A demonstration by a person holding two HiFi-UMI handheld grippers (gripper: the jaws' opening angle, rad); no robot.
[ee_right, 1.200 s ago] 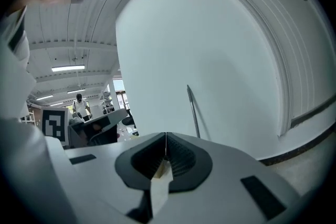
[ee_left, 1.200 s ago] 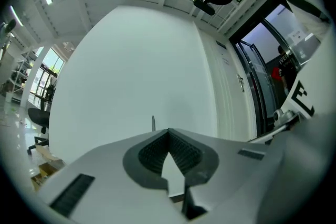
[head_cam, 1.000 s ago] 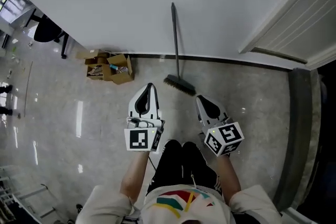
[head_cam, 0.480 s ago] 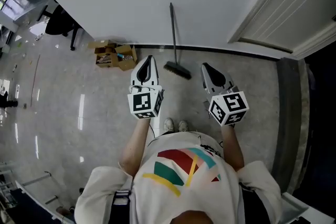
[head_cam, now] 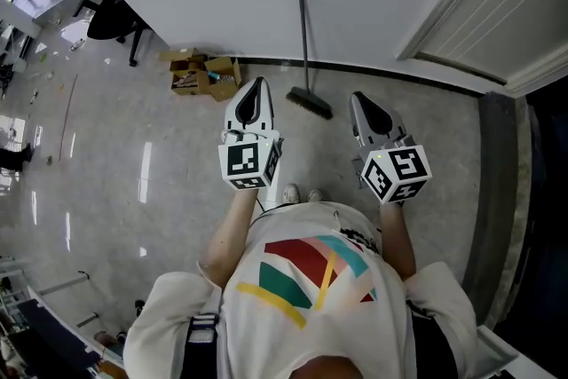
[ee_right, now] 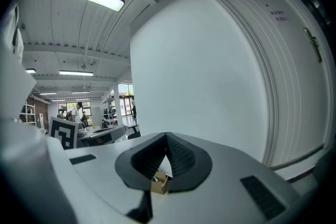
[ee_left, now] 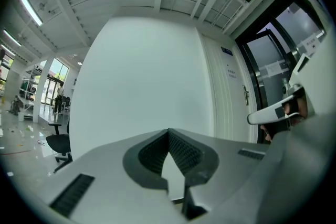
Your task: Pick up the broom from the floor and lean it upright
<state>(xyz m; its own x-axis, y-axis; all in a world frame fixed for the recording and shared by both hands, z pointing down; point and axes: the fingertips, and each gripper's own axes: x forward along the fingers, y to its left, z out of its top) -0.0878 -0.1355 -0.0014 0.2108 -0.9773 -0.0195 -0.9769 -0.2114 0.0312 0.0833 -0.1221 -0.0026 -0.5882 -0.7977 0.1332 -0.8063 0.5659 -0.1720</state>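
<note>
The broom [head_cam: 304, 40] stands upright against the white wall, its dark handle leaning on the wall and its brush head [head_cam: 310, 102] on the floor. Neither gripper touches it. In the head view my left gripper [head_cam: 256, 84] is held out to the left of the brush head, and my right gripper [head_cam: 358, 98] to its right. Both point level at the wall. In the left gripper view the left gripper [ee_left: 168, 131] has its tips together with nothing between them. The right gripper [ee_right: 166, 135] looks the same in its own view. The broom shows in neither gripper view.
Open cardboard boxes [head_cam: 206, 72] lie at the wall's foot, left of the broom. A black office chair [head_cam: 111, 18] stands further left. A white panelled door [head_cam: 497, 4] is at the right, with a dark floor strip [head_cam: 495, 191] below it. The person's shoes [head_cam: 302, 193] are behind the grippers.
The person has stood up from a crouch and both grippers have risen, still shut and empty. The broom has stayed leaning on the wall.
</note>
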